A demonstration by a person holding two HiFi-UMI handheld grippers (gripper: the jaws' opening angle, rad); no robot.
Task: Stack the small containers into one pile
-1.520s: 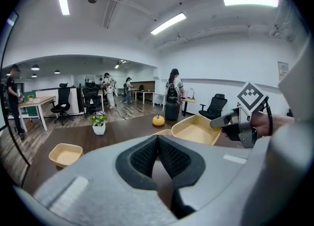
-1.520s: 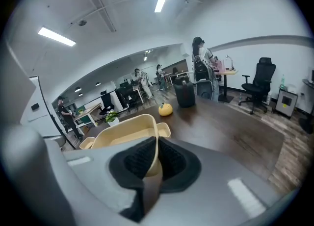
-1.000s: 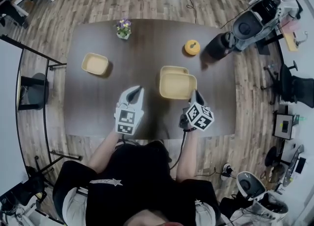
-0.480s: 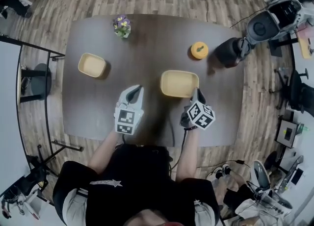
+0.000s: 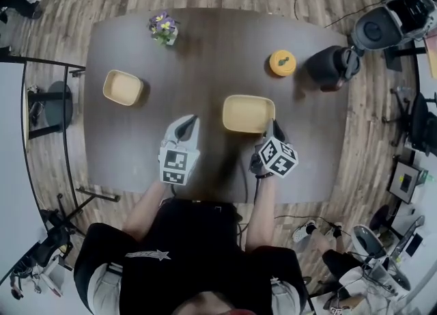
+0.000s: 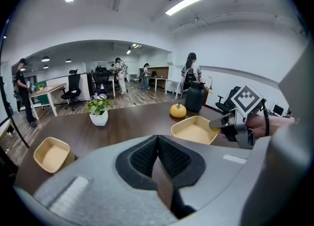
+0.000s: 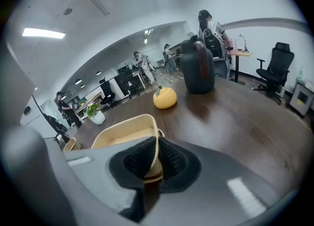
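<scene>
Only own view shows right gripper clamping container rim, maybe doubled; left gripper closed, empty.

A dark wooden table carries a potted flower, a beige container, an orange pumpkin-shaped pot and a black jug.

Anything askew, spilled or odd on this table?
Nothing stands out. The right gripper pinches the centre container by its rim and it looks level; the left container, plant and jug stand upright, nothing spilled.
</scene>
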